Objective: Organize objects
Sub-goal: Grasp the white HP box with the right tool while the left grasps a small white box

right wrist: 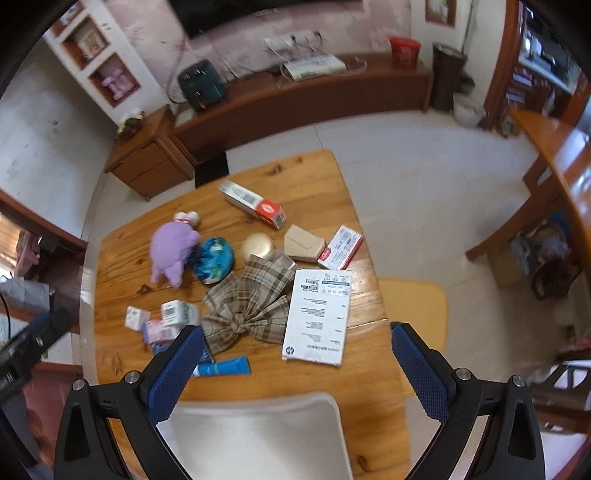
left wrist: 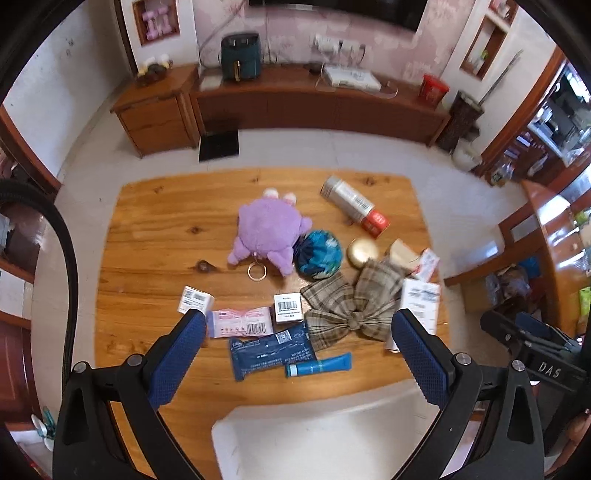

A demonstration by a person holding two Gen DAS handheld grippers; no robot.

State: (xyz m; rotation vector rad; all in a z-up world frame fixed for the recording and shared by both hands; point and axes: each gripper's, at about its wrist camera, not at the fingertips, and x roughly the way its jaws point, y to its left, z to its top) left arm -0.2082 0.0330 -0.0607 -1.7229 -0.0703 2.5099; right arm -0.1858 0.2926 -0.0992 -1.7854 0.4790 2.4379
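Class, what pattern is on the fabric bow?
Brown-and-beige plaid bow; clearest in the left wrist view.

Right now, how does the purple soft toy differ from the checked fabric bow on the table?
The purple soft toy is plump and one plain colour; the checked bow lies flat, patterned in brown and grey. The toy has a metal ring at its near end; the bow has only a knot in its middle. The toy lies further back on the table; the bow lies nearer the grippers. Both are soft, and neither is held.

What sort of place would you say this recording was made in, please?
Most likely a home living room: a long wooden media cabinet under a wall-mounted TV, an air fryer on it, and a wooden table strewn with household items.
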